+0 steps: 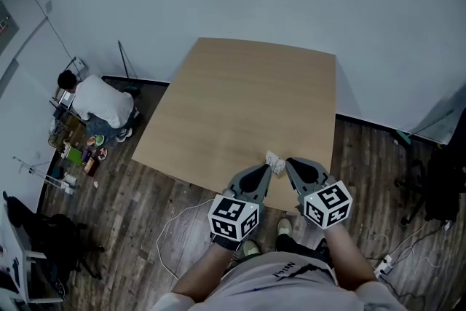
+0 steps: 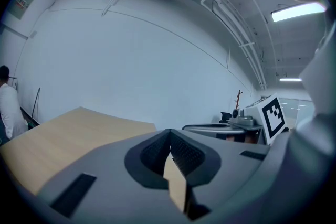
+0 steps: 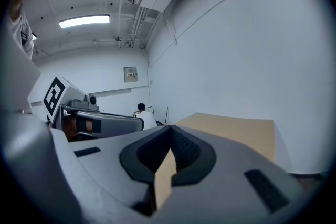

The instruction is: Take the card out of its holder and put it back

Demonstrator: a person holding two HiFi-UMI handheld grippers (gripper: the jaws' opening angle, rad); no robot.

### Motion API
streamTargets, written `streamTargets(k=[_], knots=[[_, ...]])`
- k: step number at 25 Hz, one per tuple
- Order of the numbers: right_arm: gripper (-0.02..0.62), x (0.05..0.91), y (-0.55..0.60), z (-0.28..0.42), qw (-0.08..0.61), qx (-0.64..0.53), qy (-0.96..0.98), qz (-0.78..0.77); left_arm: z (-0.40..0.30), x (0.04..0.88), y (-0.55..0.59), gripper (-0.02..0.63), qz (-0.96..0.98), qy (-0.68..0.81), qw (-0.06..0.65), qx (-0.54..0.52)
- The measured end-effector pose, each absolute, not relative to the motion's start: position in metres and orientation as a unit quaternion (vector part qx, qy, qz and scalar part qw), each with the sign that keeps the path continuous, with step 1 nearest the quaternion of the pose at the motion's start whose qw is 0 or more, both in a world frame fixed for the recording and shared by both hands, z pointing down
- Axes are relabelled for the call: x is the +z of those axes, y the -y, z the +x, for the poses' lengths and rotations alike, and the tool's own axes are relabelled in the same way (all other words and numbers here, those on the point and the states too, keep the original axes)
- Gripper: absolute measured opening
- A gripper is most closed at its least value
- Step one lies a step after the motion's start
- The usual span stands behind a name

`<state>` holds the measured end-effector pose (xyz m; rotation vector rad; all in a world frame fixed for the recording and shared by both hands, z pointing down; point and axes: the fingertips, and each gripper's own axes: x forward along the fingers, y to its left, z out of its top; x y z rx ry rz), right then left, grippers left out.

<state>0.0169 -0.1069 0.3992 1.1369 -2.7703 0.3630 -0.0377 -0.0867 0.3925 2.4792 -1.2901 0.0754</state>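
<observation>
**Both grippers closed on nothing at the near table edge, with the card holder between their tips.**

Left gripper [image 1: 266, 170] and right gripper [image 1: 290, 164]: each gripper view shows the jaws pressed together at the tip with nothing between them. The card holder [image 1: 275, 162] lies on the table [image 1: 247, 91], just beside both tips. It is too small here to tell the card from the holder. Expect a light, thin, stiff and slippery card. Pin the holder with one gripper and pinch the card's exposed edge with the other. The tabletop beyond is bare. A cable [image 1: 175, 226] trails on the floor. A crouching person [image 1: 98, 102] is well apart, far left, and obstructs nothing.
</observation>
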Motion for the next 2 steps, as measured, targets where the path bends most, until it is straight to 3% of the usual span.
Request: streamTargets(k=[2], knots=[[0.014, 0.4009, 0.1100, 0.0178, 0.063, 0.120, 0.917, 0.375, -0.0368, 0.3939, 0.0898, 0.012, 0.873, 0.455, 0.172, 0.027]])
